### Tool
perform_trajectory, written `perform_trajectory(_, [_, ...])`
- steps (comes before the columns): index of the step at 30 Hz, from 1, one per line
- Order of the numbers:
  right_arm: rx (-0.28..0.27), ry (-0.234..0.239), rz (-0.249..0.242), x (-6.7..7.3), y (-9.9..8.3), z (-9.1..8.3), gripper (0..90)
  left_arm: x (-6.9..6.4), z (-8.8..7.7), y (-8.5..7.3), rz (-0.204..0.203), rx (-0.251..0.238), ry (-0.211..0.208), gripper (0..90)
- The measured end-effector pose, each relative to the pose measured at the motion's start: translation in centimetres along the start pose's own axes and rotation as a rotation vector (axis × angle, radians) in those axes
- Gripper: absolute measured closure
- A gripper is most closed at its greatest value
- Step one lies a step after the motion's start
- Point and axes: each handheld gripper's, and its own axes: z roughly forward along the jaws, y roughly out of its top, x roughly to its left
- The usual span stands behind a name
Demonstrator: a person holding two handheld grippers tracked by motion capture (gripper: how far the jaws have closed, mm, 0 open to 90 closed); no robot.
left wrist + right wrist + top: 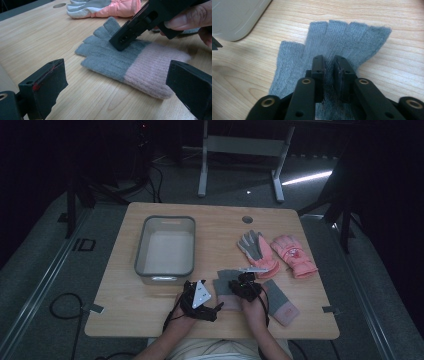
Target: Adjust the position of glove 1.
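Glove: a grey-and-pink knit glove (130, 62) is laid flat at lower centre of the high view.
Right gripper (329, 65): pressed on the grey palm, jaws slightly parted, nothing pinched.
Left gripper (115, 87): spread wide, empty.
Risk: only the top layer may be caught, so the glove could slip free.

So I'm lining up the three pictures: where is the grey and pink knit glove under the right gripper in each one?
High view: knit glove low centre, under the right gripper.
Left gripper view: centre, gripper tips resting on its grey part.
Right gripper view: centre, its finger ends pointing up.
Shared landmark: the bin, top left in the right gripper view.
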Motion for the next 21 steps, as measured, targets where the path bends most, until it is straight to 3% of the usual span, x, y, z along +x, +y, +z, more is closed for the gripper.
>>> perform_trajectory(4, [-0.033, 0.014, -0.01, -0.2, 0.5, -1.2, 71.9, 0.0, 0.0, 0.0, -0.001, 0.001, -0.001, 2.6])
perform_trajectory(6, [-0.062, 0.036, -0.042, -0.3, 1.2, -2.4, 69.6, 0.0, 0.0, 0.0, -0.003, -0.001, -0.002, 2.6])
perform_trajectory(10, [-0.101, 0.033, -0.149, -1.2, 3.4, -4.8, 66.0, 0.1, 0.0, 0.0, -0.003, -0.001, -0.006, 2.6])
perform_trajectory(14, [-0.112, 0.068, -0.272, -3.0, 5.0, -6.4, 62.7, 0.1, 0.0, 0.0, -0.008, -0.004, -0.01, 2.6])
perform_trajectory(15, [-0.112, 0.068, -0.272, -3.0, 5.0, -6.4, 62.7, 0.1, 0.0, 0.0, -0.008, -0.004, -0.01, 2.6])
perform_trajectory(17, [-0.124, 0.11, -0.317, -4.7, 5.3, -7.4, 62.2, 0.1, 0.0, 0.0, -0.005, -0.004, -0.01, 2.6])
perform_trajectory(21, [-0.09, 0.141, -0.356, -7.8, 4.6, -8.7, 62.7, 0.1, 0.0, 0.0, -0.005, -0.003, -0.009, 2.6])
